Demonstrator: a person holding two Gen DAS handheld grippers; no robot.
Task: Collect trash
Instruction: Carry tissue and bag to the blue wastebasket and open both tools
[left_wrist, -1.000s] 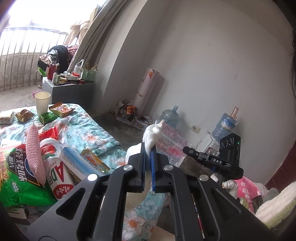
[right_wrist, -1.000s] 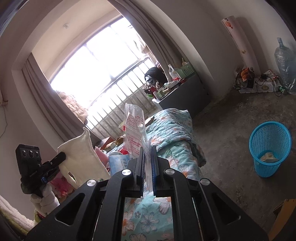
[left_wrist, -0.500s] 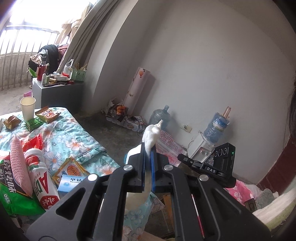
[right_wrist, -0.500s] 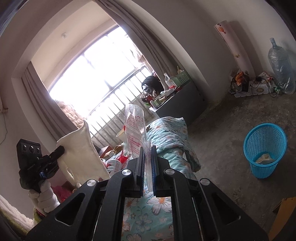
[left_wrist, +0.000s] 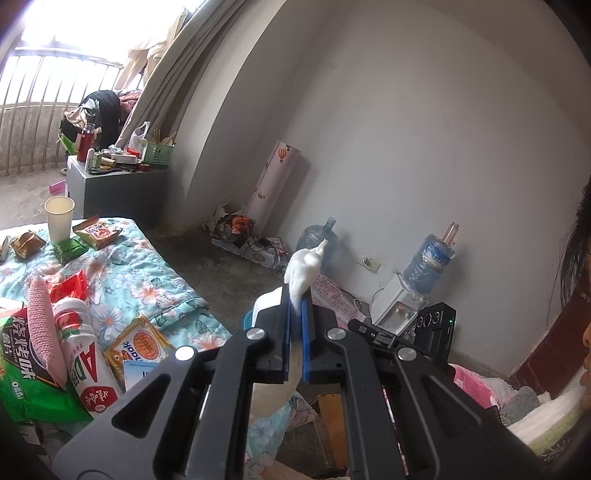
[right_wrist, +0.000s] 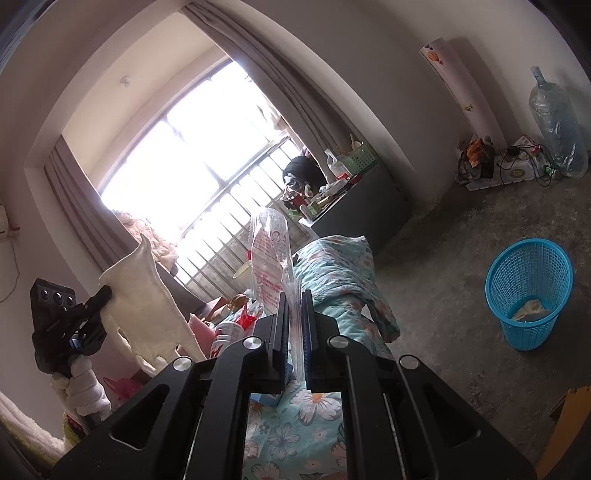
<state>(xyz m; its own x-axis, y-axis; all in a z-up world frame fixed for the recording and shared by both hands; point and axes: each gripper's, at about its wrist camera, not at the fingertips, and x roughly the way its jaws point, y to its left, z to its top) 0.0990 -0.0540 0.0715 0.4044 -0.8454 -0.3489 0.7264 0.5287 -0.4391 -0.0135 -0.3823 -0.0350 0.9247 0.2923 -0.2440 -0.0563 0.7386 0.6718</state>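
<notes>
My left gripper (left_wrist: 294, 295) is shut on a white cotton glove (left_wrist: 303, 271); the glove also shows hanging from it in the right wrist view (right_wrist: 142, 314). My right gripper (right_wrist: 294, 301) is shut on a clear plastic bag with red print (right_wrist: 269, 266), which stands up between the fingers. Both are held above the floral quilt (left_wrist: 122, 266). A blue mesh trash basket (right_wrist: 530, 291) stands on the concrete floor at the right, with a scrap inside. Snack wrappers (left_wrist: 96, 232), a paper cup (left_wrist: 59, 219) and a white drink bottle (left_wrist: 86, 354) lie on the quilt.
A grey cabinet (left_wrist: 118, 188) with clutter stands by the barred window. Water jugs (left_wrist: 319, 243) and a dispenser (left_wrist: 424, 273) line the wall. A cardboard box (left_wrist: 332, 421) sits on the floor below my left gripper. The person's face is at the far right edge.
Both grippers keep their hold. The left view has swung back a little toward the quilt. The right gripper has risen and tilted, and the basket looks nearer.
</notes>
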